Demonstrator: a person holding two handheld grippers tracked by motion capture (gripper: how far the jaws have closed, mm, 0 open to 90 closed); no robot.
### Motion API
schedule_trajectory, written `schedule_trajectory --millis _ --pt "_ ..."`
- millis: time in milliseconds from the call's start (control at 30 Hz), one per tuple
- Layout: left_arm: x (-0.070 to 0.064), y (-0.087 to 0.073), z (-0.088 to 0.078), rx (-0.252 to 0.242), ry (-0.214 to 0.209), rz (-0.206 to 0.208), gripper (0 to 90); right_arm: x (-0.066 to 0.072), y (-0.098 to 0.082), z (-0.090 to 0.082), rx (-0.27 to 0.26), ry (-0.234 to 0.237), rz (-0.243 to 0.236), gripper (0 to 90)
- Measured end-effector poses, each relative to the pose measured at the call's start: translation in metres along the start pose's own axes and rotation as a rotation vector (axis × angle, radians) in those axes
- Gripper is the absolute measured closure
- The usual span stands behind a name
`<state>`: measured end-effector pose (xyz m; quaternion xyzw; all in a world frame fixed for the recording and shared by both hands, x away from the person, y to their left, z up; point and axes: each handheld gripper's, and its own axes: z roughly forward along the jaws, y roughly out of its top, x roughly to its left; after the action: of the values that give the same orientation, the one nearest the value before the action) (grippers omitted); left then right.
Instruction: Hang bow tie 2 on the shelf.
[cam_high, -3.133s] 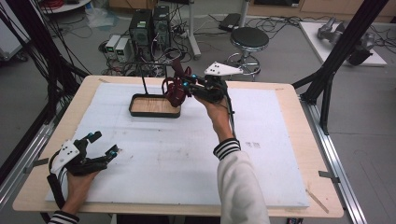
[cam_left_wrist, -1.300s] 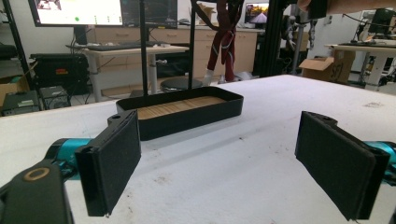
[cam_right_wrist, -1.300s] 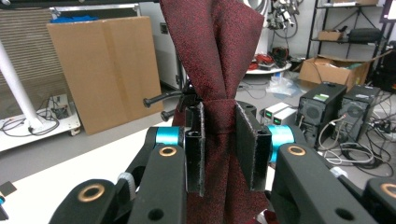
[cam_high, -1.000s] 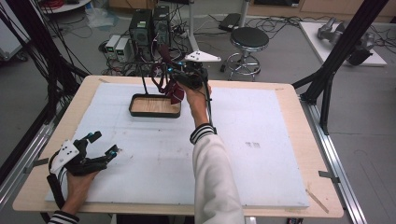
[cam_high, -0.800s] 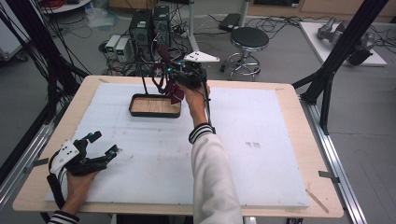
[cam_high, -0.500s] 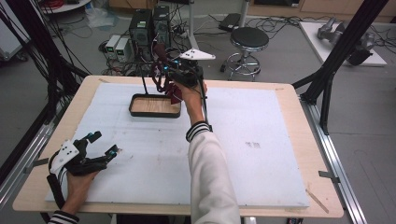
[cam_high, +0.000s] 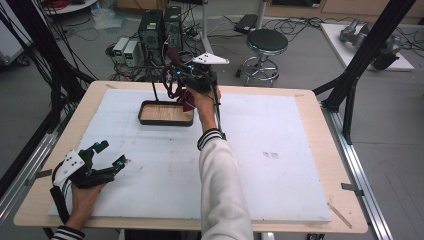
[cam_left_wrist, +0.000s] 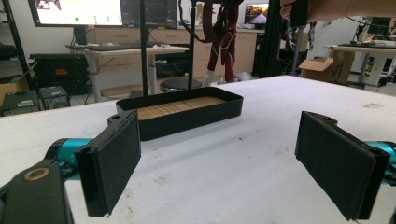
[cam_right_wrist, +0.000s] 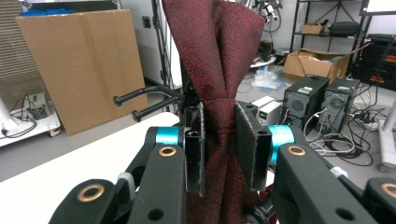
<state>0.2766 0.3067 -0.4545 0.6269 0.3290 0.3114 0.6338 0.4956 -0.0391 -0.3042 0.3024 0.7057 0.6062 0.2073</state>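
High view: a white-topped table (cam_high: 280, 165) with a shallow black tray (cam_high: 166, 113) at about 11 o'clock from its centre. The right gripper (cam_high: 186, 80) is raised just past the tray's far right corner, clamped on a dark red cloth (cam_right_wrist: 215, 70) bunched between its jaws, beside a thin black stand (cam_high: 154, 85). At 8 o'clock, near the table's front left corner, the left gripper (cam_high: 107, 157) rests low, jaws spread wide, holding nothing.

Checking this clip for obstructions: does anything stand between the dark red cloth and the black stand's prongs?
Nothing visible does. The right gripper, shut on the dark red cloth, holds it beside the black prongs, with open air between.
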Motion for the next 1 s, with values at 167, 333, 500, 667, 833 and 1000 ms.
schedule_trajectory --millis 167,333,500,667,833,1000 --pt "-0.0001 0.0 0.0001 -0.001 0.0 0.0 14.7 -0.0013 -0.0027 0.004 0.014 -0.009 0.002 74.3" --pt "-0.0001 0.0 0.0001 -0.001 0.0 -0.001 14.7 -0.0024 -0.0046 0.006 0.033 -0.031 -0.008 74.0" --pt "0.0 0.0 0.0002 -0.001 0.0 -0.001 14.7 -0.0031 -0.0052 0.007 0.039 -0.041 -0.016 73.8" --pt "0.0001 0.0 0.0002 -0.001 0.0 -0.001 14.7 -0.0027 -0.0051 0.0081 0.051 -0.048 -0.03 73.2" --pt "0.0001 0.0 0.0002 -0.001 0.0 -0.001 14.7 -0.0009 -0.0035 0.0086 0.065 -0.054 -0.045 71.7" --pt "0.0001 0.0 0.0003 -0.001 0.0 -0.001 14.8 -0.0011 -0.0023 0.0082 0.071 -0.064 -0.054 67.6"
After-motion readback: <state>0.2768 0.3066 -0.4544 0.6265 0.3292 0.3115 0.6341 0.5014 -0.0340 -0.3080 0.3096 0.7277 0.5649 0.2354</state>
